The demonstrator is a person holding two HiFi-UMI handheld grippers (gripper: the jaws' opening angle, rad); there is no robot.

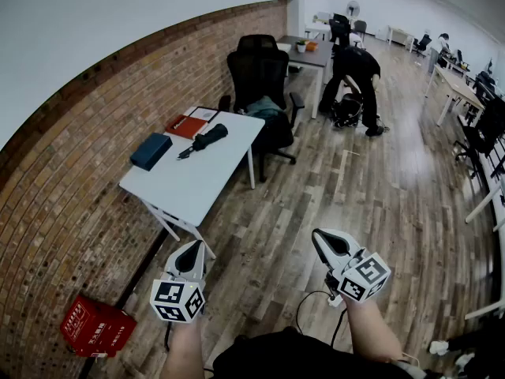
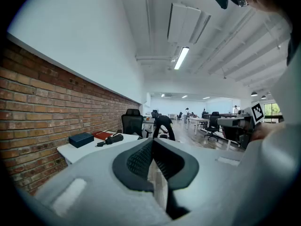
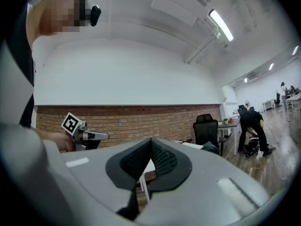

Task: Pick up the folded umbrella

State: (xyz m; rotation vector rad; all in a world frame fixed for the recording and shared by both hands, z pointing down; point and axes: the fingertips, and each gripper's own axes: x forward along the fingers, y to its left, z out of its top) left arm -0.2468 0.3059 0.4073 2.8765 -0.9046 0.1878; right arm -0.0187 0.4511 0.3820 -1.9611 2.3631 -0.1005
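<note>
Left tongs [image 1: 192,249] and right tongs [image 1: 320,237] are both pressed closed and empty above the wooden floor [image 1: 355,188], well apart from the folded umbrella [image 1: 207,139] on the white tabletop [image 1: 189,186].

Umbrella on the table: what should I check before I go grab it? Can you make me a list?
1. Umbrella in plain sight on the table: ok.
2. Nothing on top of it; the blue box and red book lie beside it: ok.
3. Left tool empty: ok.
4. Right tool empty: ok.
5. Jaws apart for a grab: not ok, both are shut.
6. Tools close enough: not ok, the table is far ahead.
</note>
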